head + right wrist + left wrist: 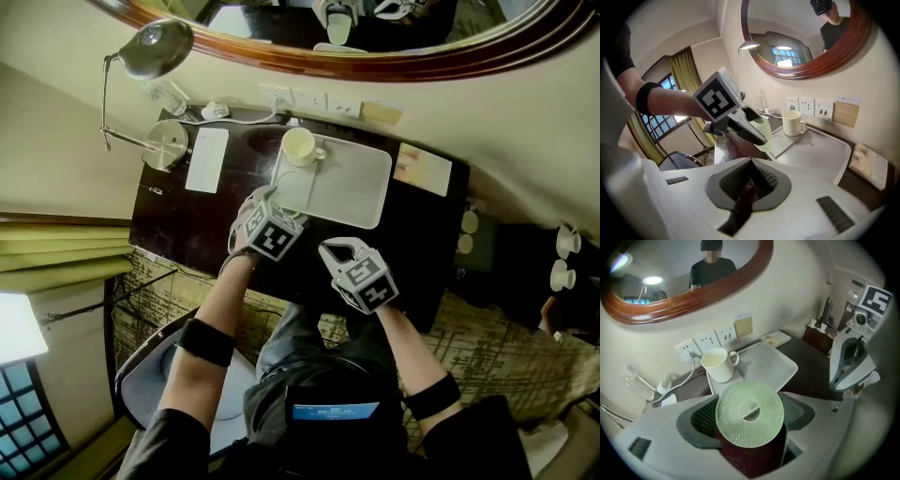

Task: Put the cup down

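My left gripper (749,417) is shut on a pale green textured glass cup (749,413), whose round base faces the camera between the two pads. In the right gripper view the cup (765,132) hangs just over the near left corner of the white tray (820,150), on the dark desk. A white mug (300,146) stands in the tray's far left corner (347,187). In the head view the left gripper (265,202) is at the tray's left edge. My right gripper (336,248) is shut and empty, near the desk's front edge.
A desk lamp (155,47) with a round base (167,143), a white card (206,159) and a plastic bottle (169,94) fill the desk's left end. Wall sockets (309,101) and a framed mirror lie behind. A booklet (422,169) lies right of the tray.
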Tool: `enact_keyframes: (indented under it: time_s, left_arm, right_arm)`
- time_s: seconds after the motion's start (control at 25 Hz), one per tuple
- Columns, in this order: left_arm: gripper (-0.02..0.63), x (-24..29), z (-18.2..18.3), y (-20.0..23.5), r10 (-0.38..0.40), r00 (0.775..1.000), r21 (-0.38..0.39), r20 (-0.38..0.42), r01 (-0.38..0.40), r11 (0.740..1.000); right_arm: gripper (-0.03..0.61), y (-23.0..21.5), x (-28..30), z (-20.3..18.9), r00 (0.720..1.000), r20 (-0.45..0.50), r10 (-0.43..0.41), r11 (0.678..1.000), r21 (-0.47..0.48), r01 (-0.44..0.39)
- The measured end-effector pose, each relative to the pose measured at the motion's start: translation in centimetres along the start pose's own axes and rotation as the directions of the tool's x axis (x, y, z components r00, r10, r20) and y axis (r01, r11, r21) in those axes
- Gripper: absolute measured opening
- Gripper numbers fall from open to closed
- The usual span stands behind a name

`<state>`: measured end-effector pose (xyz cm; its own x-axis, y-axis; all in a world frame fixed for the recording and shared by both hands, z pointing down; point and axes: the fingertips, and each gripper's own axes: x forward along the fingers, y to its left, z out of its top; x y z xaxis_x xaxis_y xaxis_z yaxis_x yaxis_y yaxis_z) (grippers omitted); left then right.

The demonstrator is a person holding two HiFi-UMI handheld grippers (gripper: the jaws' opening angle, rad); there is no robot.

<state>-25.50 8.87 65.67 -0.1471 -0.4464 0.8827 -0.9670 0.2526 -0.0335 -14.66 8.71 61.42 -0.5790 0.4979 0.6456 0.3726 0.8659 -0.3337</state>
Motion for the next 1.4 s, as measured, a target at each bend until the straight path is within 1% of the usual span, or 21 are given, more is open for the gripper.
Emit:
enact_keyframes:
  time_s: [0.12,0.28,0.44,0.92,1.04,1.2,1.24,1.28,1.32,1.4]
  left_arm:
    - [0.387,0.8,0.8,1.2,-0.003,1.000,0.007,-0.005,0.003,1.000]
    - [0.387,1.8,1.3,2.7,-0.015,1.000,-0.017,-0.005,0.015,1.000]
    - [0.387,2.8,1.7,3.8,-0.023,1.000,-0.041,0.003,0.024,0.999]
    - [0.388,5.8,2.2,4.6,-0.034,0.999,-0.039,0.016,0.034,0.999]
    - [0.390,6.1,2.4,4.6,-0.034,0.999,-0.046,0.032,0.035,0.998]
    - [0.394,6.3,2.7,4.4,-0.018,0.998,-0.036,0.058,0.020,0.999]
    - [0.409,6.3,2.7,4.4,-0.012,0.998,-0.034,0.064,0.014,0.999]
    - [0.449,6.4,2.7,4.4,-0.008,0.998,-0.033,0.067,0.011,0.999]
    - [0.472,6.4,2.6,4.3,-0.008,0.998,-0.035,0.069,0.011,0.999]
    - [0.483,6.2,2.6,4.2,-0.011,0.997,-0.038,0.073,0.014,0.999]
  right_arm:
    - [0.003,0.4,1.0,1.2,1.000,-0.002,0.016,0.999,-0.029,-0.016]
    - [0.003,0.9,2.2,2.5,0.999,-0.012,0.037,0.997,-0.068,-0.038]
    - [0.003,1.2,3.1,3.2,0.999,-0.018,0.052,0.995,-0.084,-0.053]
    - [0.003,0.0,4.3,2.7,0.998,-0.033,0.050,0.997,-0.055,-0.052]
    - [0.003,-0.2,4.3,2.4,0.998,-0.038,0.046,0.998,-0.048,-0.048]
    - [0.003,-0.3,4.1,2.1,0.998,-0.042,0.045,0.998,-0.042,-0.047]
    - [0.003,-0.3,4.0,2.1,0.998,-0.041,0.045,0.998,-0.041,-0.047]
    - [0.003,-0.4,4.0,2.1,0.998,-0.040,0.045,0.998,-0.040,-0.046]
    - [0.003,-0.4,4.0,2.0,0.998,-0.040,0.044,0.998,-0.039,-0.046]
    - [0.003,-0.4,3.9,1.9,0.998,-0.040,0.043,0.998,-0.038,-0.044]
